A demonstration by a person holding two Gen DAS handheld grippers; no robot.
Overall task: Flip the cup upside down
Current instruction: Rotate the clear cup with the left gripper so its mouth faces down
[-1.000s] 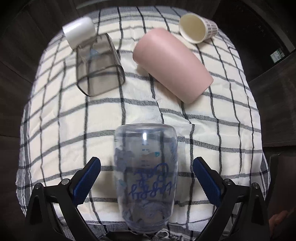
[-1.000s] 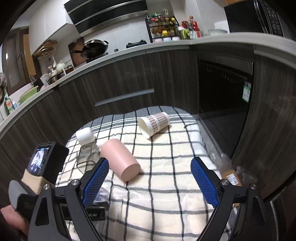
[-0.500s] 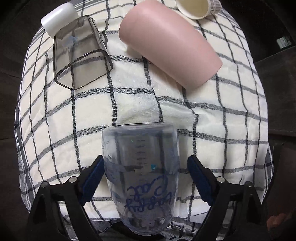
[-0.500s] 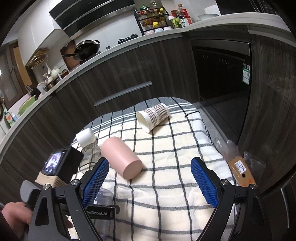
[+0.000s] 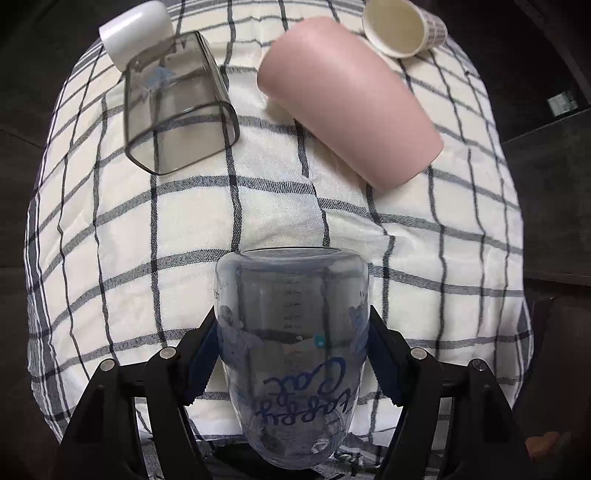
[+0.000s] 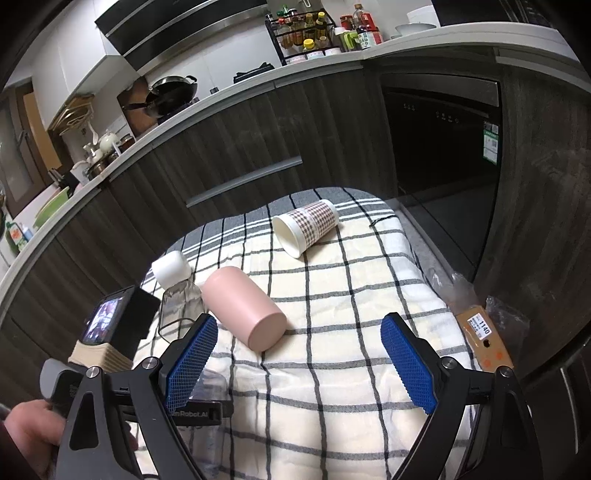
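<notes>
Cup [image 5: 291, 354] lies gripped in left tool [image 5: 291, 363] on checked cloth [image 5: 184, 229] — right tool [image 6: 295, 363] spread wide, holding nothing.

Lower end of the clear cup [image 5: 291, 354] lost in shadow near the left wrist view's bottom edge; blue lettering on it upside down, only partly readable. Left tool [image 5: 291, 360] pads mostly hidden behind the cup wall, contact impossible to confirm. Checked cloth [image 5: 184, 221] covering the tabletop entirely, surface beneath unseen. Paper cup [image 5: 402, 29] clipped by the top edge. Far side of the pink cup [image 5: 351, 99] out of sight. From the right wrist view, clear cup nearly all hidden behind the right tool's [image 6: 297, 363] left finger [image 6: 190, 360]. Small screen [image 6: 103, 325] on the left tool's camera blurred. Bottle labels on the spice rack [image 6: 303, 33] too small to read.
</notes>
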